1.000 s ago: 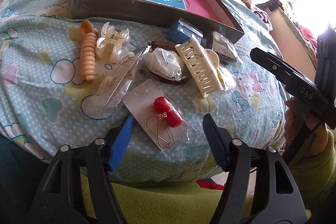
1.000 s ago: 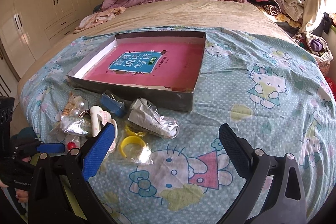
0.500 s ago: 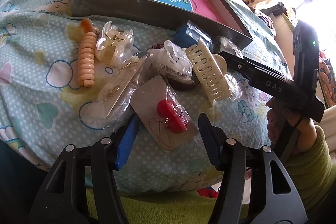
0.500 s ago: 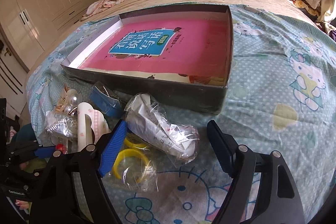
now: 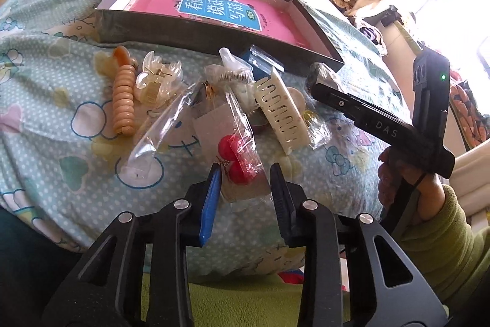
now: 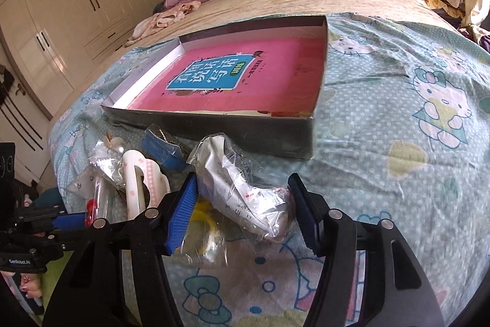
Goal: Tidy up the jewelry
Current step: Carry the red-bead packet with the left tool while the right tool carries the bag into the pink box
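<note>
The left gripper (image 5: pixel 245 173) has its jaws closing around a clear packet holding red ball earrings (image 5: pixel 237 161) on a grey card; the packet's near end lies between the blue pad and the dark one, and whether both pads already press it I cannot tell. The right gripper (image 6: pixel 242 204) is also closing its jaws — a crumpled clear bag with printed paper inside (image 6: pixel 245 195) sits between them, the blue pad touching its left side, the right pad just at its far end.

Just under that bag lies a packet with a yellow ring (image 6: pixel 205 222). Beside the earrings, in the left view, lie a cream comb-like hair clip (image 5: pixel 281 109), an empty-looking clear sleeve (image 5: pixel 159 127), a transparent claw clip (image 5: pixel 157 78) and a beige spiral hair tie (image 5: pixel 124 103), all on the bed's blue cartoon-cat sheet (image 5: pixel 46 100). A small blue box in plastic (image 6: pixel 165 149) rests near the front wall of a shallow grey cardboard tray (image 6: pixel 245 134), which holds a pink book (image 6: pixel 232 75). A hand in a green sleeve (image 5: pixel 435 213) grips the right tool's handle.
</note>
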`<move>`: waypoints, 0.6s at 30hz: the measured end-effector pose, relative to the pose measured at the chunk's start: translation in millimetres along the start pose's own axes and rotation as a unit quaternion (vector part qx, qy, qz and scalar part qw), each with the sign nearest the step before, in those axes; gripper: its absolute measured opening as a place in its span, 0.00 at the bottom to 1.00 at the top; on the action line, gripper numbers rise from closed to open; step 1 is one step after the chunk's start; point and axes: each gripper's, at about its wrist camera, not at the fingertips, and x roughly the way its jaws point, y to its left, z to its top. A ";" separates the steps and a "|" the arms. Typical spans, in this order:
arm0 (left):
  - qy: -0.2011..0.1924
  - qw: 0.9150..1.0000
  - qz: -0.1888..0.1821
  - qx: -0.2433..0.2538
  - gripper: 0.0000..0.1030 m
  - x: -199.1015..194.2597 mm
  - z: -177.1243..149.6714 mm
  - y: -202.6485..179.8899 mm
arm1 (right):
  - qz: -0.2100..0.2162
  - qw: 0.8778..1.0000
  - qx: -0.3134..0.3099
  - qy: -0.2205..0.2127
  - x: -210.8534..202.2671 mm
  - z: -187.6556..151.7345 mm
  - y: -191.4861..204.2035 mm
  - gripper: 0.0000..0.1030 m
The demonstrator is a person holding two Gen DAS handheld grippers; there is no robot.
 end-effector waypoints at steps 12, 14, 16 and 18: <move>-0.027 0.999 -0.017 0.022 0.18 -32.1 -5.2 -7.9 | -0.009 0.999 0.007 -0.044 -39.0 6.4 -7.3 0.57; -0.037 0.999 -0.019 0.022 0.18 -38.7 -0.6 -9.1 | -0.010 0.999 0.007 -0.051 -42.7 10.0 -6.8 0.57; -0.043 0.999 -0.019 0.025 0.17 -42.4 3.4 -9.6 | -0.008 0.998 0.006 -0.056 -45.6 14.8 -5.0 0.57; -0.047 0.998 -0.022 0.022 0.17 -46.3 8.1 -8.2 | -0.007 0.998 0.003 -0.062 -48.5 18.6 -3.0 0.57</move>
